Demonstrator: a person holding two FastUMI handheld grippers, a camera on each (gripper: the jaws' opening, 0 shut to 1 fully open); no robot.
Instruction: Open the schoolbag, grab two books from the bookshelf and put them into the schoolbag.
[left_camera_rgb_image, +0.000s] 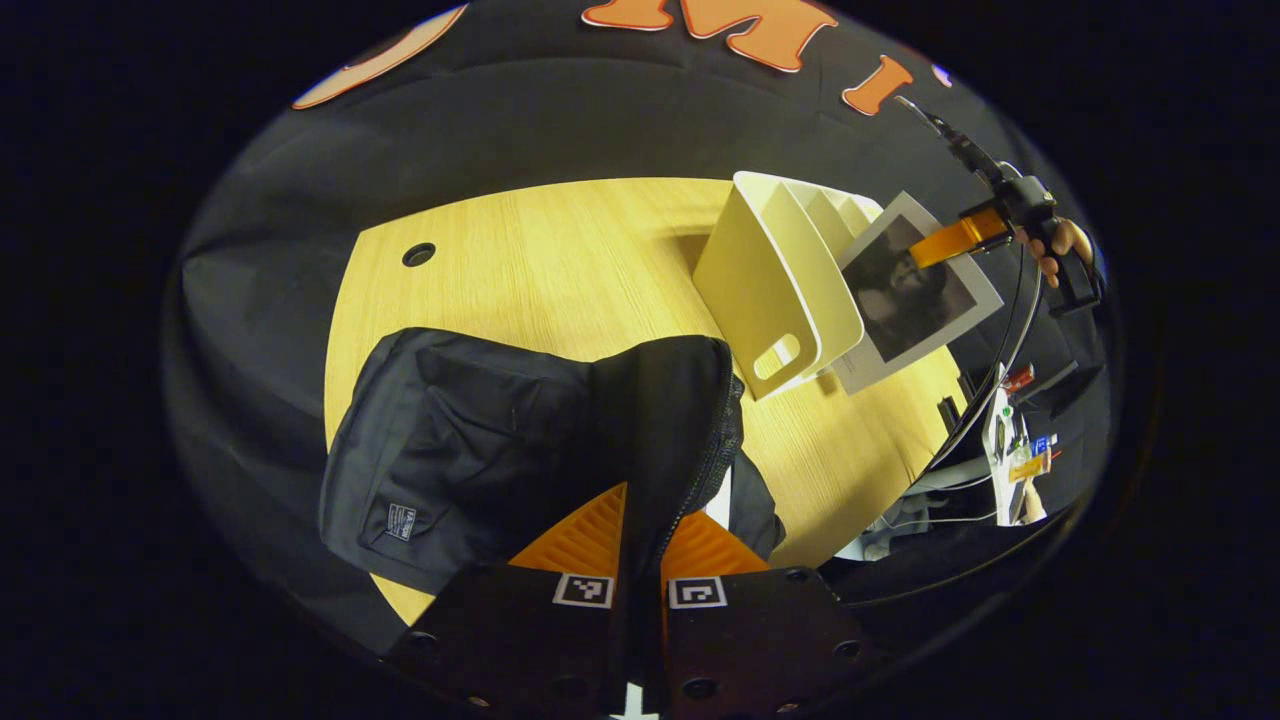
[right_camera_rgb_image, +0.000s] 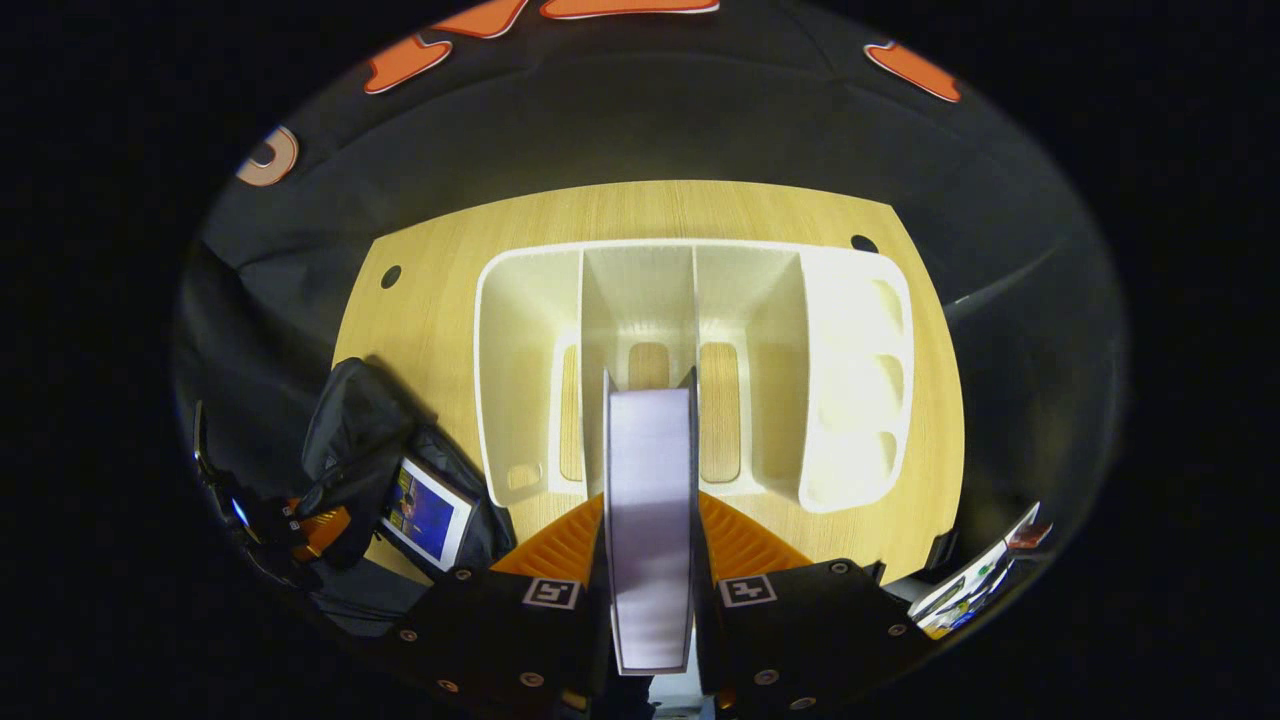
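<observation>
The black schoolbag (left_camera_rgb_image: 480, 440) lies on the wooden table (left_camera_rgb_image: 560, 260). My left gripper (left_camera_rgb_image: 645, 510) is shut on its raised zippered edge, holding the bag open. A book with a blue cover (right_camera_rgb_image: 425, 510) lies inside the schoolbag (right_camera_rgb_image: 350, 420), where the left gripper (right_camera_rgb_image: 320, 525) also shows. My right gripper (right_camera_rgb_image: 650, 497) is shut on a second book (right_camera_rgb_image: 648, 440), seen edge-on above the white bookshelf (right_camera_rgb_image: 850, 360). In the left gripper view this book (left_camera_rgb_image: 915, 300) has a dark picture cover and hangs beside the bookshelf (left_camera_rgb_image: 770, 270) from the right gripper (left_camera_rgb_image: 960, 240).
The bookshelf's compartments stand empty. Round cable holes (left_camera_rgb_image: 418, 254) (right_camera_rgb_image: 863, 243) mark the table's far corners. Cables and small coloured items (left_camera_rgb_image: 1015, 440) sit beyond the table's right edge. A hand (left_camera_rgb_image: 1060, 245) holds the right gripper's handle.
</observation>
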